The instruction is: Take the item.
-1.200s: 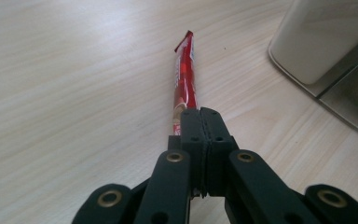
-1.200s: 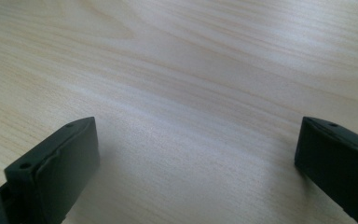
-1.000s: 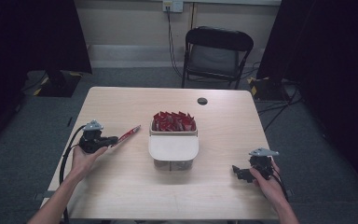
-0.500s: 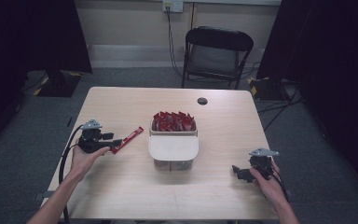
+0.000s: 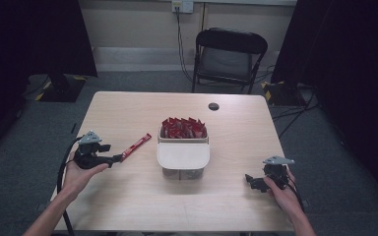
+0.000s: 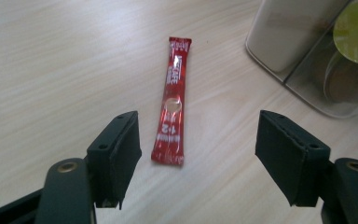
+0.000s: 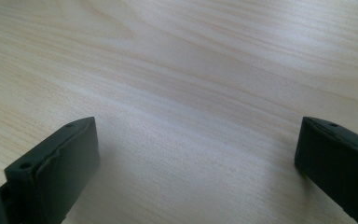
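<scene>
So, counting it all up: one table [image 5: 128,206], one folding chair [image 5: 229,56] behind it, and one small dark round thing [image 5: 213,106] on the far side of the tabletop. One container [image 5: 183,157] in the middle, stuffed with red sachets [image 5: 182,129] at the back; too many and too jumbled to count, well over a handful. One loose sachet [image 6: 171,100] lying flat on the wood. Two grippers, the left gripper [image 5: 113,159] and the right gripper [image 5: 250,180], each with two jaws spread apart, one hand on each. One yellow-green disc [image 6: 356,30] shows through the container's clear wall.
</scene>
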`<state>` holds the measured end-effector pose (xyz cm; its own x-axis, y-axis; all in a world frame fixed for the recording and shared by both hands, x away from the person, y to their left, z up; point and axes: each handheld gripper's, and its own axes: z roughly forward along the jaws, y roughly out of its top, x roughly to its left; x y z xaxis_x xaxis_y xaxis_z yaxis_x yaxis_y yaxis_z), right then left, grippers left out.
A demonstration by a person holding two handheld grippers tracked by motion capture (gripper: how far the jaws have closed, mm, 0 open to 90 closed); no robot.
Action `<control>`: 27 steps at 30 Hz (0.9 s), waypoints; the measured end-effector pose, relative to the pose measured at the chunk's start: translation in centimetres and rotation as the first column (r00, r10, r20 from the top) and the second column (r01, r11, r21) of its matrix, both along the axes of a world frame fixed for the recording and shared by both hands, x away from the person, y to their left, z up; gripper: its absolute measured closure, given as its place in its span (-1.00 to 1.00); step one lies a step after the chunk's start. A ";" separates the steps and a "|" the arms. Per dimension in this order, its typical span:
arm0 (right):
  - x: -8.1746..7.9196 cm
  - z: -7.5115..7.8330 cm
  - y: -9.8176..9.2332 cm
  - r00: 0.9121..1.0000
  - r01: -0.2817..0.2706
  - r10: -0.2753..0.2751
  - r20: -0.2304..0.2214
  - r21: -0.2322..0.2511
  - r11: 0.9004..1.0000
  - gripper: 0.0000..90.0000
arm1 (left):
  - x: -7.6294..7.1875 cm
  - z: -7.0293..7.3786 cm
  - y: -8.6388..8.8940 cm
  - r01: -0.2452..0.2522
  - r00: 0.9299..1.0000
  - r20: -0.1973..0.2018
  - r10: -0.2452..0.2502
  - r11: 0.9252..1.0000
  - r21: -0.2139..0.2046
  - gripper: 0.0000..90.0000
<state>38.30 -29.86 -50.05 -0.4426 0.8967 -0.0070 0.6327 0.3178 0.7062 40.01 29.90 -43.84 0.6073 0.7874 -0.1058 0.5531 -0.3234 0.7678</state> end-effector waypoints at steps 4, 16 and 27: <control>0.0 0.0 0.0 1.000 0.001 -0.001 0.001 0.000 1.000 -1.00 | -0.9 0.0 0.4 -0.004 1.000 -0.008 0.004 1.000 0.012 -0.37; 0.0 0.0 0.0 1.000 0.000 0.000 0.000 0.000 1.000 -1.00 | -2.1 -2.4 2.0 -0.087 0.993 -0.080 0.091 0.995 0.058 -0.46; 0.0 0.0 0.0 1.000 0.001 -0.001 0.001 -0.001 1.000 -1.00 | -1.7 -4.1 2.8 -0.097 0.990 -0.088 0.107 0.989 0.113 -0.46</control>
